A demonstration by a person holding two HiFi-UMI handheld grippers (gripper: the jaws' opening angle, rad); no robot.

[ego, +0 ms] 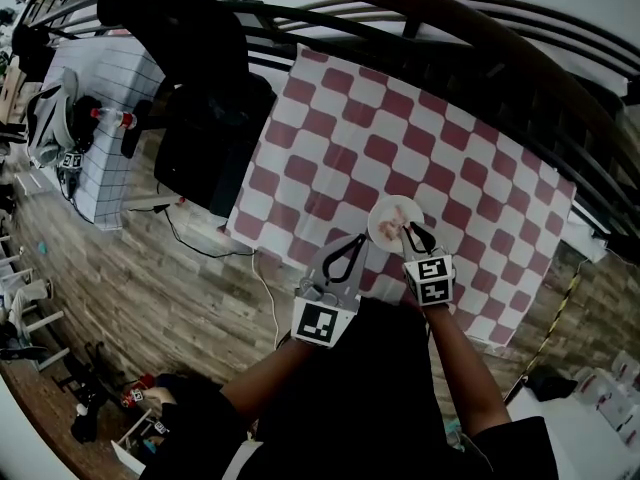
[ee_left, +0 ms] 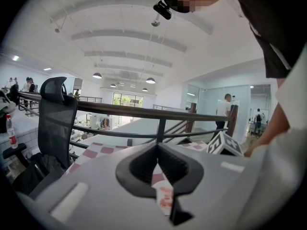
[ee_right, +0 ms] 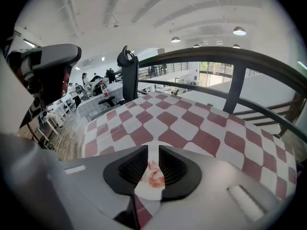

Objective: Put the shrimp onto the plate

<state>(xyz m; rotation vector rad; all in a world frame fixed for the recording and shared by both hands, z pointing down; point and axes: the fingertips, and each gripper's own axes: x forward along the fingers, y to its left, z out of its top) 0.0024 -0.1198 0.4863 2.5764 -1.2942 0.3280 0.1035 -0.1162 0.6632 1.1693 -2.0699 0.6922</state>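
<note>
A small white plate point(ego: 383, 226) sits near the front edge of the red-and-white checked tablecloth point(ego: 400, 148). A pink shrimp point(ego: 397, 214) lies on it. My right gripper point(ego: 415, 234) hovers at the plate's right rim, its jaws a little apart. In the right gripper view the shrimp point(ee_right: 154, 176) shows on the plate point(ee_right: 149, 194) through the gap of the right gripper point(ee_right: 152, 150), untouched by the pads. My left gripper point(ego: 361, 237) is at the plate's left rim, tips together and empty. Past the left gripper point(ee_left: 156, 149) a sliver of plate point(ee_left: 162, 188) and shrimp point(ee_left: 166, 198) shows.
A black office chair point(ego: 205, 108) stands at the table's left end. A dark curved railing point(ego: 480, 28) runs behind the table. A second table with a grid cloth point(ego: 110, 118) lies further left, and cables point(ego: 215, 253) trail on the wooden floor.
</note>
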